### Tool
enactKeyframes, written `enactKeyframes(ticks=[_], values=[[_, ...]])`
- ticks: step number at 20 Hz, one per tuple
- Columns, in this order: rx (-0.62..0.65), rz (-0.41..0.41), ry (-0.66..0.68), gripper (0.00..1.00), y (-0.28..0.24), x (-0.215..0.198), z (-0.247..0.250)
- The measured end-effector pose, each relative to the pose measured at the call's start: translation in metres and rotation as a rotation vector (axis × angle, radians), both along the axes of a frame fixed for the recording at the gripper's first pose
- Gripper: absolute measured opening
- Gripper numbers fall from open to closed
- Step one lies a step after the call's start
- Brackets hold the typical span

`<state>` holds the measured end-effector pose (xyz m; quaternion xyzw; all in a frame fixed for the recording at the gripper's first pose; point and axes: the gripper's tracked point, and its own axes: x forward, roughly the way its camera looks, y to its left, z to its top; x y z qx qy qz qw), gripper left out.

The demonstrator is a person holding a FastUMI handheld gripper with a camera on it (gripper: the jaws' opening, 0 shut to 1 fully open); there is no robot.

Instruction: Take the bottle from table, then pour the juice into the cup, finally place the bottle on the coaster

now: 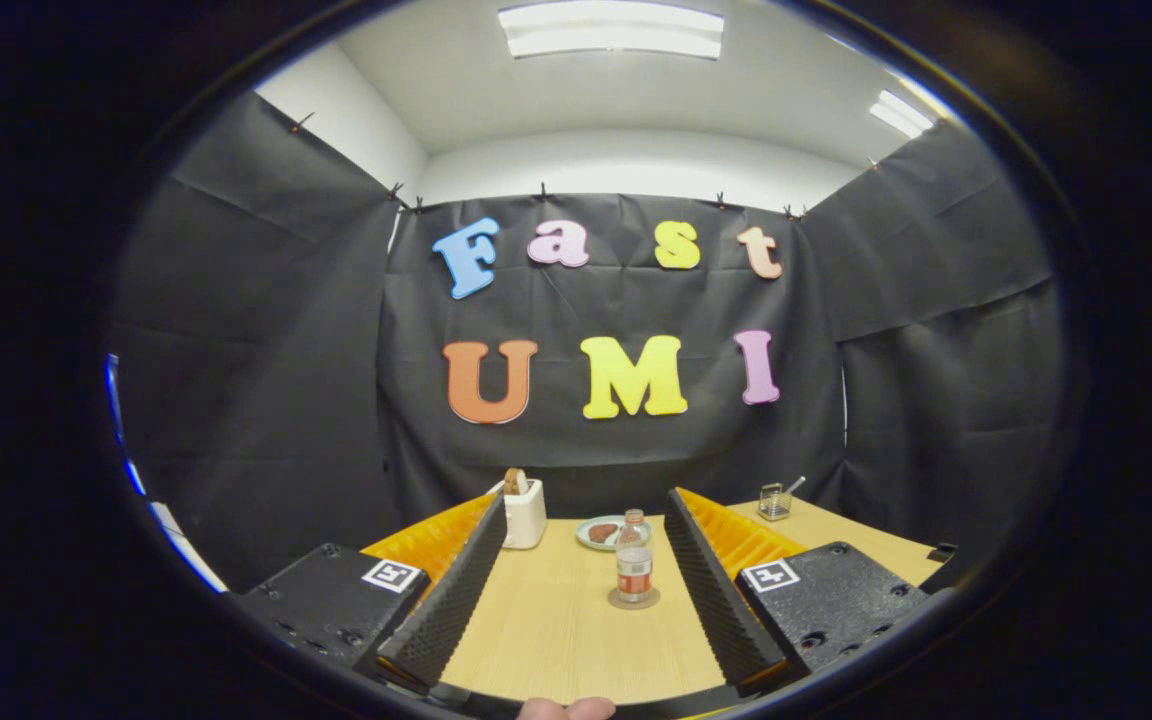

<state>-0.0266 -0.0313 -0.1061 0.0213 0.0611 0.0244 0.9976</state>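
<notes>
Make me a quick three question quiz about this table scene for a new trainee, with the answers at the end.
1. True or false: the gripper is shut on the bottle.
2. What is the bottle standing on? A) the plate B) a round coaster C) the bare table
3. Fill in: the white toaster has a slice of ____ sticking out of its top.

Key
1. False. The fingers are open, and the bottle stands between them, further out on the table, untouched.
2. B. It stands upright on the coaster, in front of the plate.
3. Bread.
</notes>
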Motion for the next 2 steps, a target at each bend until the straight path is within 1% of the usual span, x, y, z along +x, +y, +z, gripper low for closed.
enactKeyframes(ticks=[2], values=[[0.002,-0.002,0.003,1.0,-0.0011,0.0002,-0.0015]])
